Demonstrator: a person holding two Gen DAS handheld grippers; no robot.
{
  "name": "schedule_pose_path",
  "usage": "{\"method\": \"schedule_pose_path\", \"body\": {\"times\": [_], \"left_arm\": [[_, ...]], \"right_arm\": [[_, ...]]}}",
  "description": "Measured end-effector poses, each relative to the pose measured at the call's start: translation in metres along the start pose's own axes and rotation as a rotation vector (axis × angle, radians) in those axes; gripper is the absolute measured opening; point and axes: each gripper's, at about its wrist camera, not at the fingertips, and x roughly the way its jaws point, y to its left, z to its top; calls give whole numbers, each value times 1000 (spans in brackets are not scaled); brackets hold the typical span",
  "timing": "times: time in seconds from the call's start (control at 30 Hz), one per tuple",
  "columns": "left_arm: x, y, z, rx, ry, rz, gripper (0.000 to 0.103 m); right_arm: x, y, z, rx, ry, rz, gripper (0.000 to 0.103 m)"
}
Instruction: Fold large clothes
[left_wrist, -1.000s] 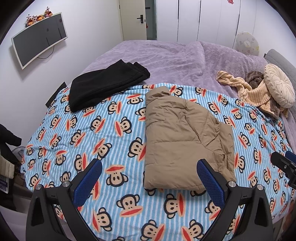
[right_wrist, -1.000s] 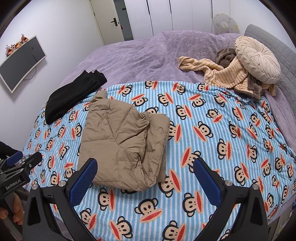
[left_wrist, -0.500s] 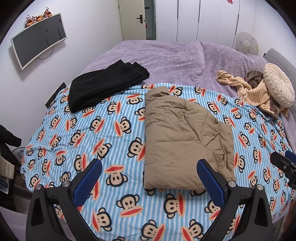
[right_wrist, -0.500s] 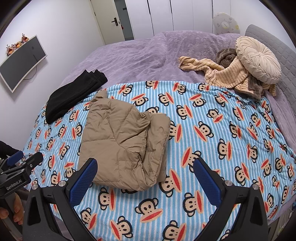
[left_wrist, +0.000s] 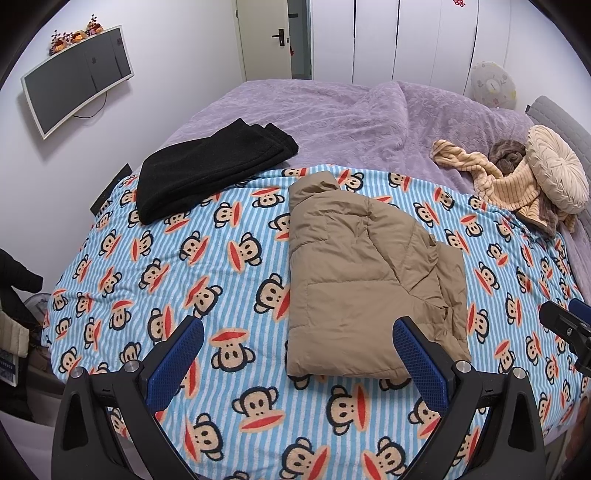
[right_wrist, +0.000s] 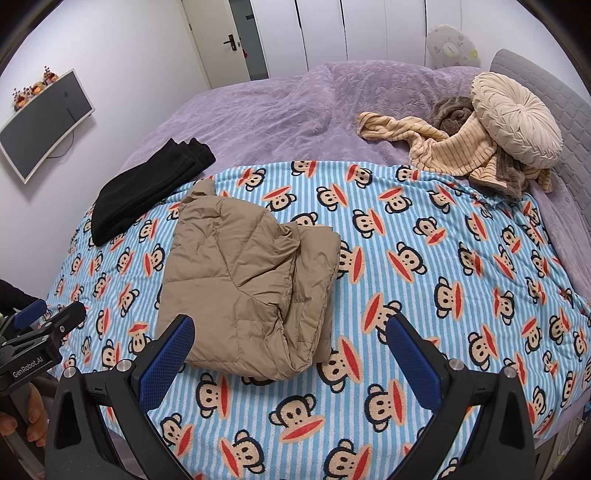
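- Left wrist view: the left gripper (left_wrist: 295, 354) hangs spread wide and empty above the monkey blanket (left_wrist: 155, 266). The jacket (left_wrist: 365, 291), folded into a tan bundle, lies mid-blanket, just right of the gripper's centre. Its long axis runs from the near edge away toward the purple cover (left_wrist: 332, 110), collar end farthest. The layers on its right side sit offset; I judge a one-layer pinch there would drag the fold open.
- Right wrist view: the right gripper (right_wrist: 290, 350) is likewise spread, holding nothing. The jacket (right_wrist: 243, 280) sits left of centre, its loose puffy edge nearest. The slippery shell may spring back, and a lopsided lift could spill the fold. The black garment (right_wrist: 147, 192) lies close beyond the collar; a push that way might crowd it.
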Motion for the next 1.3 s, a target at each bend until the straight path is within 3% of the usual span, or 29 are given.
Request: {"method": "schedule_pose_path", "body": {"times": [1.3], "left_arm": [[-2,6,1,-2,-20,8,102]], "right_arm": [[3,1,-1,-5,8,6,103]]}}
